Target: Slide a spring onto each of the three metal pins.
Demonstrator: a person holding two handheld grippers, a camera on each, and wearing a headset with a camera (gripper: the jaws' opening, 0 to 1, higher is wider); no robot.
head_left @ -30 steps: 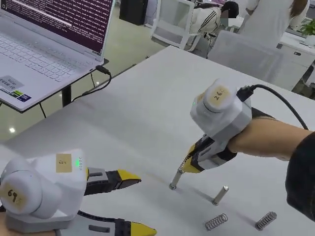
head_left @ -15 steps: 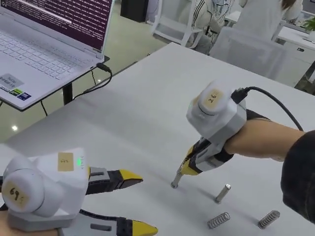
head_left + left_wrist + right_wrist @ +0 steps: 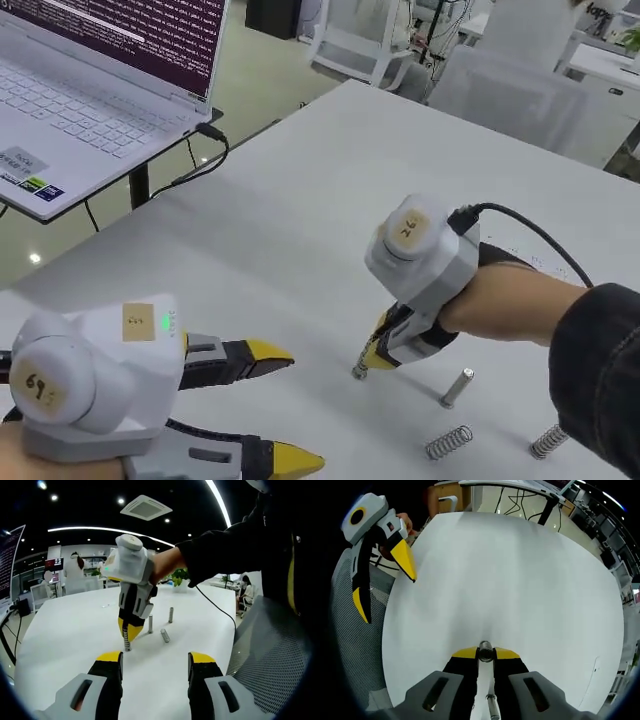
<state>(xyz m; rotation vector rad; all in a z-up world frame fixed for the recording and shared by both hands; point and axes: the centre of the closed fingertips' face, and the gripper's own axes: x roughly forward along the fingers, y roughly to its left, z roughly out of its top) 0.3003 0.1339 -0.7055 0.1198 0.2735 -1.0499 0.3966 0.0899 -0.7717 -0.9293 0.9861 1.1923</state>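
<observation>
While the left gripper point(image 3: 300, 408) is held with jaws apart, a spring point(image 3: 127, 644) is clamped upright against the table point(image 3: 300, 220) by the right gripper point(image 3: 376, 354).

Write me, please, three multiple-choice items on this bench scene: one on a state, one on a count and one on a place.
1. The left gripper is:
A) open, with nothing in it
B) shut on a spring
C) shut on a pin

2. How many loose springs lie on the white table?
A) none
B) two
C) five

3. The bare metal pin stands:
A) between the left gripper's jaws
B) beside the right gripper
C) on top of a loose spring

Answers:
1 A: its yellow tips stand apart over bare table.
2 B: one lies near the bare pin, and the other lies further right in the head view.
3 B: it stands just right of that gripper's tips in the head view.
</observation>
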